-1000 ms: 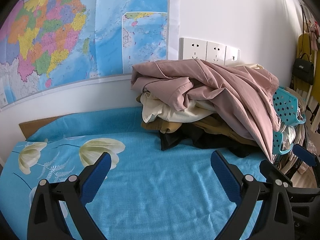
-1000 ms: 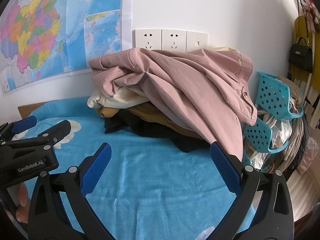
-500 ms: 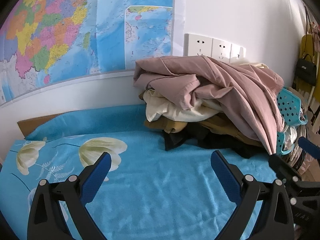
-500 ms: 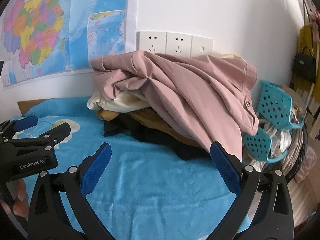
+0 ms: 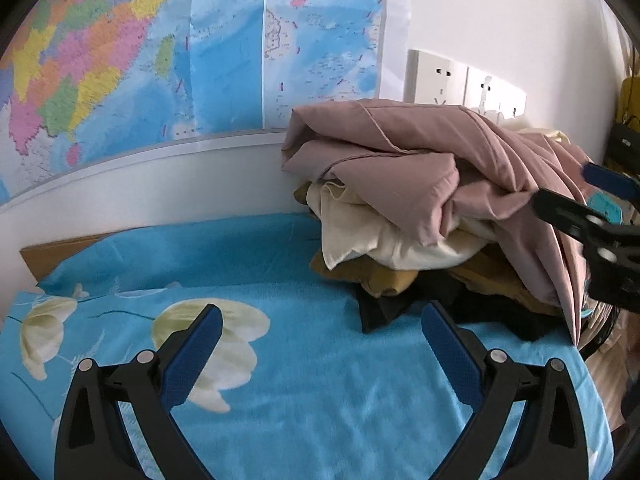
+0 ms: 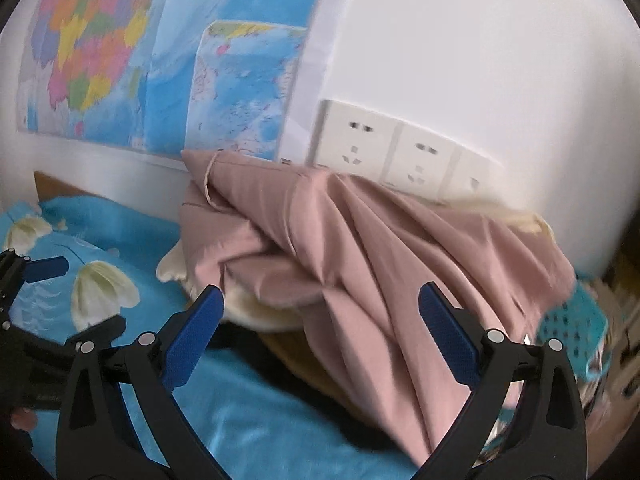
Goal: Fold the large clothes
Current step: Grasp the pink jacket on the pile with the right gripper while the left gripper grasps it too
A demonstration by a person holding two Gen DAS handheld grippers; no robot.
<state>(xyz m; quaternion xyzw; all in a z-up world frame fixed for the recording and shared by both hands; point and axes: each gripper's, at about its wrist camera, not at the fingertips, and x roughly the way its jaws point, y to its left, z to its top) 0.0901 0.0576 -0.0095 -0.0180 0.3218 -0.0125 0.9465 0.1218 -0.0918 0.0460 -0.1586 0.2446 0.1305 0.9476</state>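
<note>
A heap of clothes lies against the wall on a blue flowered sheet (image 5: 280, 360). A dusty pink garment (image 5: 420, 152) lies on top, over a cream one (image 5: 380, 240), a mustard one (image 5: 372, 276) and a black one (image 5: 384, 308). My left gripper (image 5: 320, 344) is open and empty above the sheet, short of the heap. My right gripper (image 6: 320, 320) is open and empty, close in front of the pink garment (image 6: 360, 240). It also shows in the left wrist view (image 5: 592, 216) at the heap's right side.
A wall map (image 5: 160, 60) and white sockets (image 6: 400, 148) are behind the heap. Teal plastic baskets (image 6: 572, 316) stand to the right of the bed. The left gripper (image 6: 40, 280) shows at the left of the right wrist view.
Both grippers have moved toward the heap. The right one has risen and closed in on the pink garment. Both stay open.
</note>
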